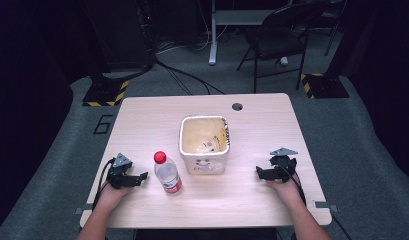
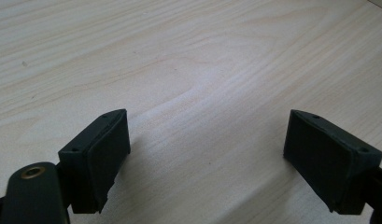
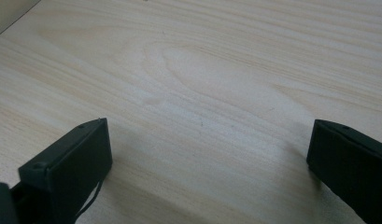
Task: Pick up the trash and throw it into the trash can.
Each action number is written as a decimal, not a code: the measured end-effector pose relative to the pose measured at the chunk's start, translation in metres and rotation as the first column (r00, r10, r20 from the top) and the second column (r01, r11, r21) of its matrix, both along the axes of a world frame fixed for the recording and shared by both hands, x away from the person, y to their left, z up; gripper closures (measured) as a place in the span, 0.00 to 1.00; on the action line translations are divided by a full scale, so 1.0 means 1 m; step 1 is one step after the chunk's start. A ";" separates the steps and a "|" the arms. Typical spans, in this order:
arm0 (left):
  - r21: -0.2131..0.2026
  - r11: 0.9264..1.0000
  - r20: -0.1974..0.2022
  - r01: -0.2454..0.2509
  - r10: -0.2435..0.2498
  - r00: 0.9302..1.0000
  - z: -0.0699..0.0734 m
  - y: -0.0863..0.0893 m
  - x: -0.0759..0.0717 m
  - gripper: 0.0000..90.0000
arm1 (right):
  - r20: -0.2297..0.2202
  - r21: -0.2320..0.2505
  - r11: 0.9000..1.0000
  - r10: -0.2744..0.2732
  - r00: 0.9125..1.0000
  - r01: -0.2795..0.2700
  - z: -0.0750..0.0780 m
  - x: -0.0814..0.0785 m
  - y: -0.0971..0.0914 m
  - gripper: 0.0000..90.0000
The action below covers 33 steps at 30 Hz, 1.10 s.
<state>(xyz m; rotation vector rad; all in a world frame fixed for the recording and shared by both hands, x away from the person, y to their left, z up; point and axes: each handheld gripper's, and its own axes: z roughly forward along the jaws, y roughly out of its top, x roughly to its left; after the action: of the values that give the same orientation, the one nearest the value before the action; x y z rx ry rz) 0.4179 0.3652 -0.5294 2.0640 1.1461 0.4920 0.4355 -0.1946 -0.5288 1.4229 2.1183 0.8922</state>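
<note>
Holding both sets of jaws released right now, spread wide with nothing between them but bare wood grain. My left gripper (image 1: pixel 138 178) sits low on the near left part of the bench (image 1: pixel 142 120), jaws pointing right toward the bottle. In the left gripper view the left gripper (image 2: pixel 207 154) hovers just over the light wooden top, its two black pads well apart. Same deal in the right gripper view: the right gripper (image 3: pixel 207 163) has its jaws gaping over plain bench surface.

From the high view, my right gripper (image 1: pixel 262 173) rests on the near right side, jaws pointing left toward the middle. My left hand (image 1: pixel 113 194) and right hand (image 1: pixel 283 189) come in from the near edge.

Just beside the left gripper, to its right, stands a clear plastic bottle (image 1: pixel 167 173) with a red cap and red label, upright. Right next to that, toward the centre, is a white tub (image 1: pixel 204 145), open on top, with a stained yellowish inside. A small round hole (image 1: pixel 237 106) sits near the far edge. A folding chair (image 1: pixel 277 42) stands on the floor beyond.
</note>
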 end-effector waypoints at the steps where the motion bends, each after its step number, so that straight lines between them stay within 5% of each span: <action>1: -0.002 1.000 0.001 -0.001 0.001 1.000 0.000 0.000 0.000 0.16 | 0.000 0.000 1.000 0.000 1.000 0.000 0.000 0.000 0.000 0.00; 28: 0.001 1.000 0.000 -0.001 0.001 1.000 0.000 0.000 0.000 0.16 | 0.000 0.001 1.000 -0.020 1.000 0.020 0.000 -0.001 0.002 0.00; 33: 0.018 1.000 -0.037 -0.006 0.007 0.999 0.005 -0.001 -0.001 0.19 | 0.000 0.001 1.000 -0.018 1.000 0.018 0.000 -0.001 0.002 0.00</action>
<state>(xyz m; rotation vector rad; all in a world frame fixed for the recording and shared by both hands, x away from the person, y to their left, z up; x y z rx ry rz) 0.4169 0.3641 -0.5248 2.0938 1.1746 0.4703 0.4348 -0.1925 -0.5289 1.4405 2.1016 0.8863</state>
